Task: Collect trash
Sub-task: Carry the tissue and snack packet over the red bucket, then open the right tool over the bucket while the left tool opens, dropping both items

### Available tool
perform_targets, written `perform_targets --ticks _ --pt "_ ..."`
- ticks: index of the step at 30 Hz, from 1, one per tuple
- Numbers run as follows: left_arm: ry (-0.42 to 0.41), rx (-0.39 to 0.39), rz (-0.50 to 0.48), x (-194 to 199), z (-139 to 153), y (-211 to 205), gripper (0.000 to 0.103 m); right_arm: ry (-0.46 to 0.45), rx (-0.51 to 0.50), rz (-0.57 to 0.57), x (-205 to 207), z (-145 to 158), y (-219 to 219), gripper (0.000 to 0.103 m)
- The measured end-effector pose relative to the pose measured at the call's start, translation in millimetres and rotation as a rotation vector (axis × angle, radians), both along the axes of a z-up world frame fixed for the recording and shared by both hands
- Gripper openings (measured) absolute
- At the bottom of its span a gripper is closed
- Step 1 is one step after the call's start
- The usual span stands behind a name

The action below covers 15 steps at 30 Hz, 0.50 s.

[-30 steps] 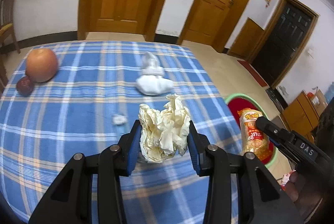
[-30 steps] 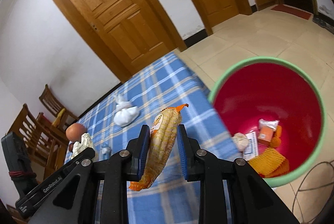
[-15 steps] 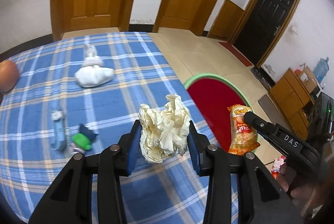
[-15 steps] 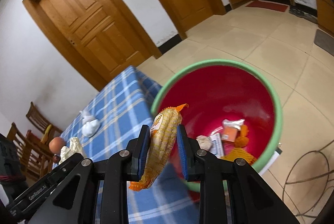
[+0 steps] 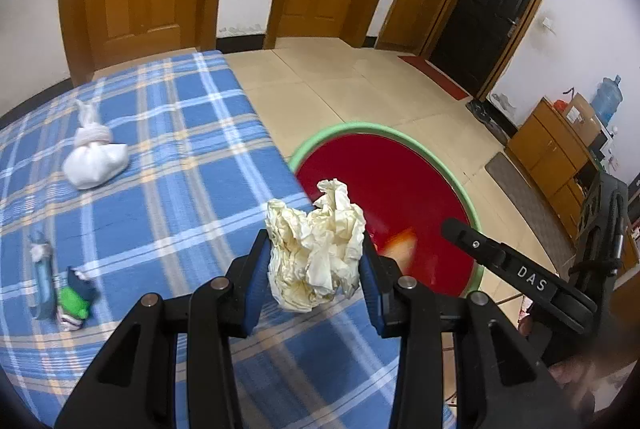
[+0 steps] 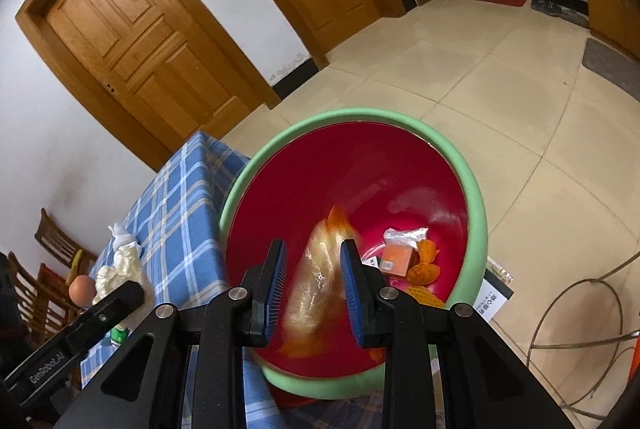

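Note:
My left gripper (image 5: pixel 314 269) is shut on a crumpled cream paper ball (image 5: pixel 316 249), held over the table's right edge beside the bin. The bin (image 5: pixel 384 131) is red inside with a green rim and stands on the floor. My right gripper (image 6: pixel 312 281) is open above the bin (image 6: pixel 476 197). The orange snack packet (image 6: pixel 316 285) is blurred between its spread fingers, falling into the bin. It shows as an orange blur in the left wrist view (image 5: pixel 400 243). The right gripper's body also shows there (image 5: pixel 516 271).
The blue plaid table (image 5: pixel 168 197) holds a knotted white bag (image 5: pixel 94 159), a small green item (image 5: pixel 74 303) and a bluish wrapper (image 5: pixel 42 277). The bin holds several other trash pieces (image 6: pixel 404 261). Chairs (image 6: pixel 52 241) stand behind the table. A cable (image 6: pixel 580 309) lies on the floor.
My right gripper has opened and the snack packet is dropping into the bin. Both grippers have moved rightward toward the bin; the left still holds the paper ball.

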State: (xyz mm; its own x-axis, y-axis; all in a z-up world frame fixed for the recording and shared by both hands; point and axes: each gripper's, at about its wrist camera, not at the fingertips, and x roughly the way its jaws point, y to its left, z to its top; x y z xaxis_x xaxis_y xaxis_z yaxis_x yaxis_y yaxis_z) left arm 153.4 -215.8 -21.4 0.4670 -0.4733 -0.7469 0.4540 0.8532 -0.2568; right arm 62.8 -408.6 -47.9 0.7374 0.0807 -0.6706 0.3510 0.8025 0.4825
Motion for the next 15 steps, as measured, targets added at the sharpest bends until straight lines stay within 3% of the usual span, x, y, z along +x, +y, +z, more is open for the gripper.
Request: perform_targets --ticks 10,15 --pt "0.013 0.014 -0.054 7.8 -8.6 -34.7 0.042 -0.035 -0.011 -0.023 -12.3 4.7 -11.8 0.036" --pt "0.025 0.012 -0.051 8.6 -11.9 -40.3 0.053 -0.044 -0.02 -0.034 -19.6 7.3 -16.7 0.036"
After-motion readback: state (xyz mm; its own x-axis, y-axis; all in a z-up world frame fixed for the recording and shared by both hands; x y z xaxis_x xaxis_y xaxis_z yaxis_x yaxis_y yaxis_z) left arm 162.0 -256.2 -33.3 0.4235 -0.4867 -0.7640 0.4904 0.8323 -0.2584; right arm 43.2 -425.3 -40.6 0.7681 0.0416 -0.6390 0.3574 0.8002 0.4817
